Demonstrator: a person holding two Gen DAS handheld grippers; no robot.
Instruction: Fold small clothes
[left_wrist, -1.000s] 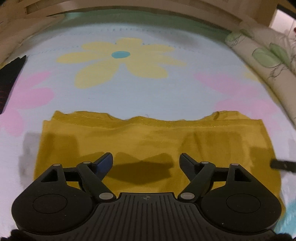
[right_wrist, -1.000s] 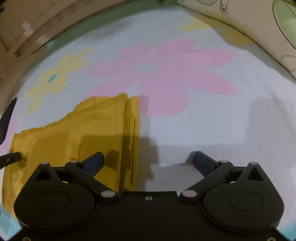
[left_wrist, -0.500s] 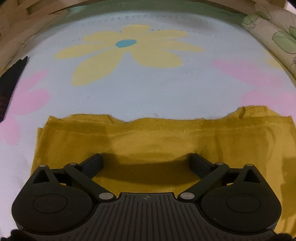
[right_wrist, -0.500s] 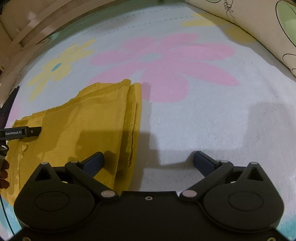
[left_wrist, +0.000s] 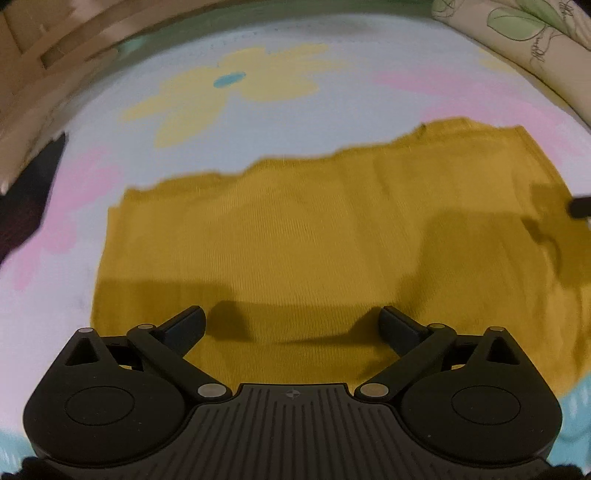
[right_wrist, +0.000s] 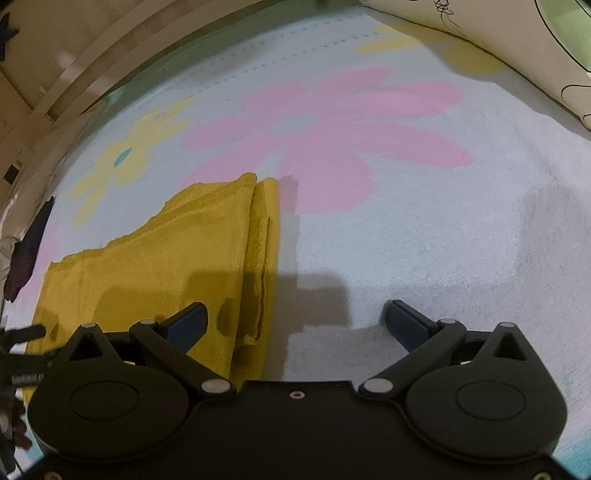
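Lying flat on a pale blue towel-like blanket printed with big pink and yellow flowers (left_wrist: 258, 85), the folded mustard-yellow knit garment (left_wrist: 314, 236) is filling the space straight ahead of the left gripper (left_wrist: 291, 325), whose two black fingers are standing wide apart with nothing between them but the cloth below; whether the tips are touching the fabric cannot be told. Off to that gripper's far right, a dark fingertip of the other tool is poking in over the garment's edge. Seen from the right gripper (right_wrist: 297, 321), the same garment (right_wrist: 155, 266) is sitting ahead and to the left, its folded right edge showing two layers with a dark seam line running toward the camera; this gripper's fingers are also spread wide, the left one over the yellow cloth and the right one over bare blanket (right_wrist: 443, 240). Beyond both tools, to the upper right, a cream cushion with green leaf drawings (left_wrist: 517, 33) is bordering the blanket, and a dark cloth item (left_wrist: 26, 210) is lying at the far left.
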